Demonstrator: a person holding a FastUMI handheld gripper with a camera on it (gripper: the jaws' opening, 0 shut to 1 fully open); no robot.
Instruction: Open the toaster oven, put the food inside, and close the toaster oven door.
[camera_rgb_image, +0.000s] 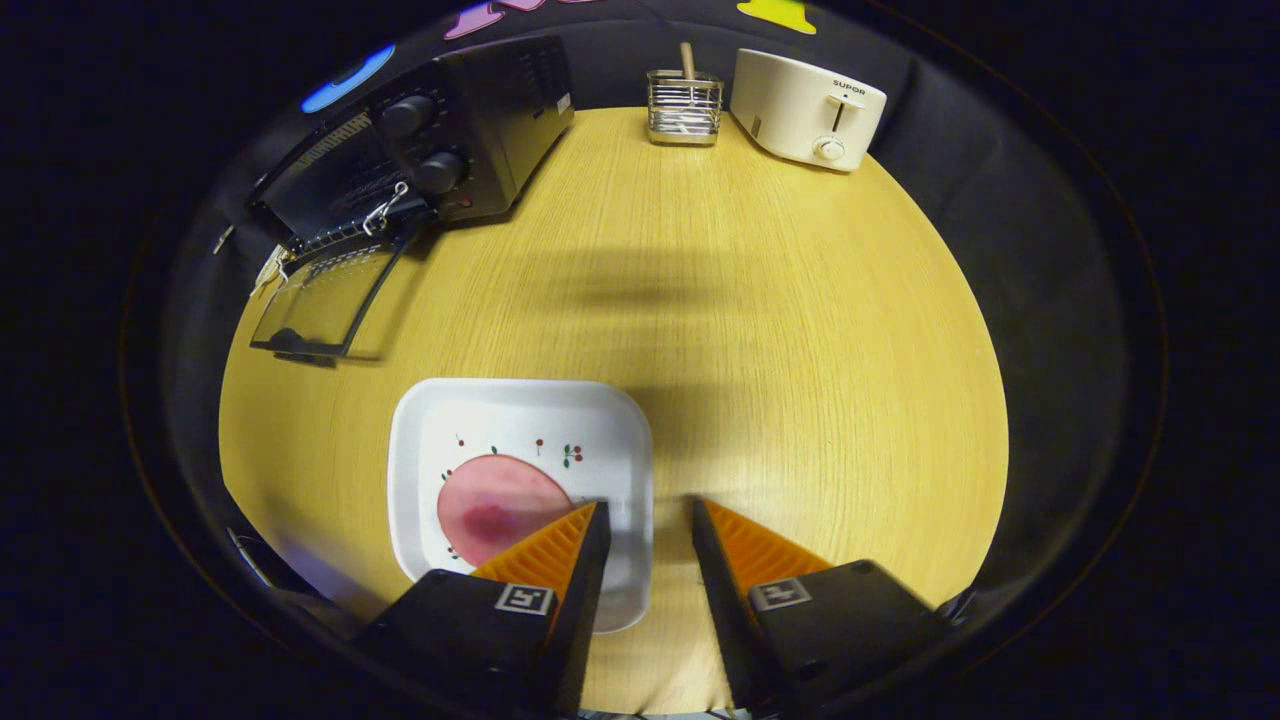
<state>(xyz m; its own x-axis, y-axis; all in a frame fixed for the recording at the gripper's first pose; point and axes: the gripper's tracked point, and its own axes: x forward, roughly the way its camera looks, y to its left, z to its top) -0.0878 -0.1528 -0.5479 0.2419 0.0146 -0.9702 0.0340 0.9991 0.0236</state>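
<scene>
Wooden table (780, 330) beneath; claw (648, 512) gapes wide, empty, above white plate (520, 410) edge.

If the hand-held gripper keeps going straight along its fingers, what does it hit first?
Likely bare table: the open hand-held gripper points past the white plate's right rim. Far beyond stands the wire holder. Depth is unclear.

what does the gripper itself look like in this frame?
The gripper has two wedge-shaped fingers tapering to narrow tips, with ribbed inner faces. Each sits on a boxy black block carrying a small square black-and-white marker.
</scene>
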